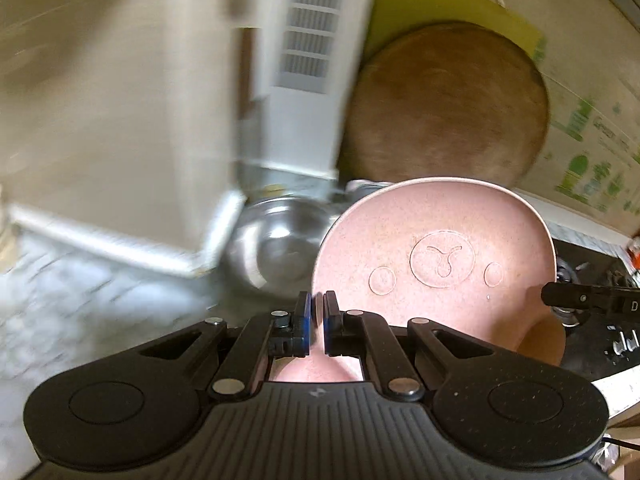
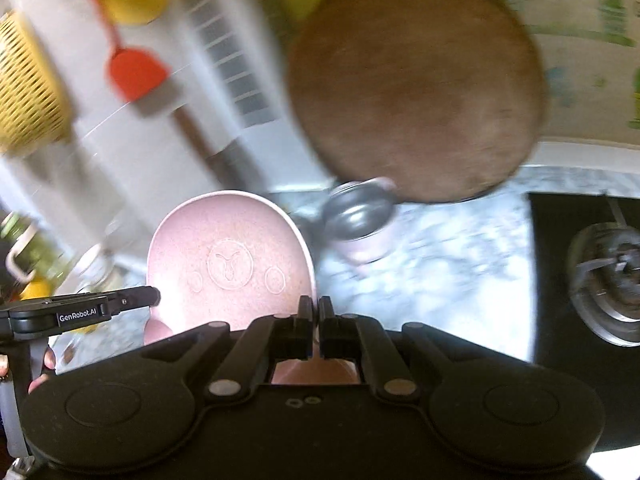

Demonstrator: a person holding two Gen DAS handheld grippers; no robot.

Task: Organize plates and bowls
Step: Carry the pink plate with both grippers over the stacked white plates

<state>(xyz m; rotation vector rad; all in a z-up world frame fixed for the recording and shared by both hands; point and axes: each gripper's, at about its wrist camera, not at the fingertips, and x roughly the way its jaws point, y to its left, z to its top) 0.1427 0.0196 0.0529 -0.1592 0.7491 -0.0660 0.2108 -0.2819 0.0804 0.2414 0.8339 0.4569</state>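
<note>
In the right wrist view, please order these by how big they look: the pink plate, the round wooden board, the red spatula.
Largest to smallest, as they look:
1. Round wooden board
2. Pink plate, partly hidden behind the right claw, and nearer the camera, so true size is unsure
3. Red spatula

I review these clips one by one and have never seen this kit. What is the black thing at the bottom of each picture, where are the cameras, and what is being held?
Each picture comes from a camera on a hand-held two-finger gripper, looking along its fingers; a person carries one in each hand. The left gripper and right gripper are both shut on opposite edges of one pink plate, held clear of the marble counter. Beyond it are a steel bowl, a small pink-sided steel bowl, a round wooden board leaning upright, and a stove burner. The backgrounds are blurred.
</note>
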